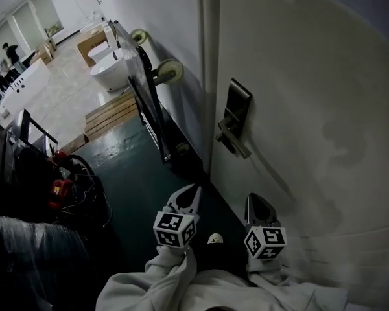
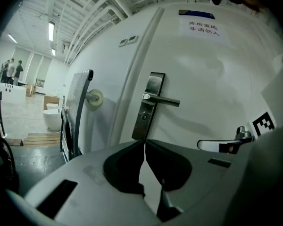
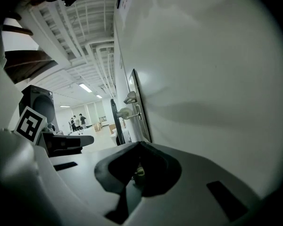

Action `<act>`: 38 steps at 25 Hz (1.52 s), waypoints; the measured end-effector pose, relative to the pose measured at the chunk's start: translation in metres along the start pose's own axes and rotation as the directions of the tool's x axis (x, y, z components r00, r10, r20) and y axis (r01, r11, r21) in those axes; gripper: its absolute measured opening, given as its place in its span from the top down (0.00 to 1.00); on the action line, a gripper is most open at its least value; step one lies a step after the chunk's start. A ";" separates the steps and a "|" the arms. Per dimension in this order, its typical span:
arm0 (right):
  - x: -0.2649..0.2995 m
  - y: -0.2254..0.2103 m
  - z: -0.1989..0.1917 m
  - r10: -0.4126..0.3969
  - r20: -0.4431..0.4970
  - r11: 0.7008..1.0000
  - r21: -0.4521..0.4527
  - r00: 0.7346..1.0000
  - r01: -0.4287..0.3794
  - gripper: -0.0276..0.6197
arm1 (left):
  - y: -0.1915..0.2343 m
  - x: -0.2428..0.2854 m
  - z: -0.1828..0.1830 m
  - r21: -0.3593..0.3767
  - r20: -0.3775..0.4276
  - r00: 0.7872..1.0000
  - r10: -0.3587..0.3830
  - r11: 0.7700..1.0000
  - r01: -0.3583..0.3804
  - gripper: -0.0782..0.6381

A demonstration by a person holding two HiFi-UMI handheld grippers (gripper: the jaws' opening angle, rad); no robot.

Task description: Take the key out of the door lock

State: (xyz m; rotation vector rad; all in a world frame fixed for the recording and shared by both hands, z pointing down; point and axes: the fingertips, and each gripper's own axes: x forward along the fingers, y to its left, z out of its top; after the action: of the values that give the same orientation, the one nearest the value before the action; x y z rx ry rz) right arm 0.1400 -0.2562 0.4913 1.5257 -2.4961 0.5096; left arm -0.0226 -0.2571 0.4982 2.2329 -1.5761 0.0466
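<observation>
Key (image 2: 143, 116) tiny, indistinct on lock plate (image 2: 140, 128)

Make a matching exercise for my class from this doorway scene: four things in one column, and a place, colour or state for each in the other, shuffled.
1 lever handle
2 left gripper
3 tool at the left
4 pallet

A red
B wooden, lying flat
C jaws shut, empty
D on the metal lock plate

Pairs: 1-D, 2-C, 3-A, 4-B
</observation>
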 end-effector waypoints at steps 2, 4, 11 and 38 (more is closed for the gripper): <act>0.003 -0.001 -0.002 0.002 -0.008 1.000 0.001 1.000 -0.002 0.88 | 0.000 0.003 -0.004 -0.008 -0.010 1.000 -0.003 1.000 0.003 0.86; 0.005 0.000 -0.003 0.005 -0.012 1.000 0.000 1.000 -0.005 0.88 | 0.000 0.005 -0.005 -0.012 -0.014 1.000 -0.007 1.000 0.007 0.86; 0.007 0.000 -0.006 -0.020 -0.016 1.000 0.004 1.000 0.020 0.88 | 0.002 0.016 -0.001 -0.028 -0.016 0.999 -0.046 0.999 0.045 0.86; 0.042 0.007 0.010 -0.227 0.027 0.970 0.099 0.974 0.223 0.88 | 0.015 0.078 0.034 -0.575 0.026 0.900 -0.434 0.730 0.369 0.86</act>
State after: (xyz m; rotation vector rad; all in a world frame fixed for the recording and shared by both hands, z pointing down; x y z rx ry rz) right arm 0.1142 -0.2921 0.4938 1.8427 -2.3142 0.5744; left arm -0.0152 -0.3433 0.4916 1.9780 -0.8494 -0.3733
